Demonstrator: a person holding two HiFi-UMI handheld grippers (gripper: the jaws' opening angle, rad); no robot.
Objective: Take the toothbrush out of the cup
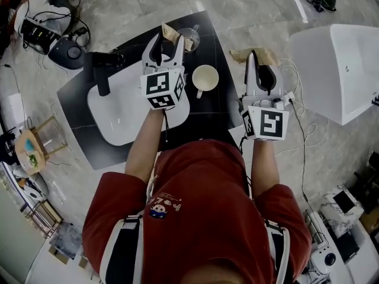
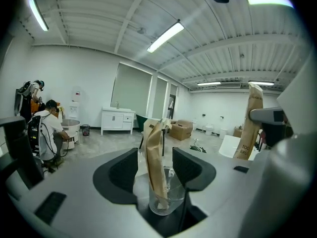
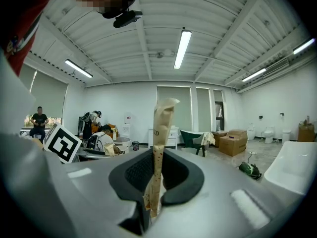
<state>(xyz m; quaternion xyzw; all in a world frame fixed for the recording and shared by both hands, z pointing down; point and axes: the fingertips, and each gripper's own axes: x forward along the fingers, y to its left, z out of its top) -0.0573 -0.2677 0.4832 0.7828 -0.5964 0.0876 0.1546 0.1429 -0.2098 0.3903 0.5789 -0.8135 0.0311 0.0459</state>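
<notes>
Black counter (image 1: 218,108): sink (image 1: 118,116), mug (image 1: 205,78) near cup (image 1: 190,39) w/ wrapped toothbrush (image 2: 155,157).

Paper wrapping (image 2: 156,157) hides the toothbrush itself, and the left hand-held gripper (image 1: 169,38) partly covers the glass cup (image 1: 193,38).

Head view: from overhead, steeply down onto the black countertop (image 1: 220,108). Gripper views: low, close behind own jaws, facing nearly level. Shared by head and left: glass cup (image 1: 188,38) (image 2: 166,198) near the countertop's far corner.

Clear glossy glass cup (image 2: 168,202); creased matt brown paper wrapper (image 2: 155,157) inside; same paper on toothbrush (image 3: 160,133) in right claw (image 3: 157,170); tabletop (image 1: 210,108) glossy black.
</notes>
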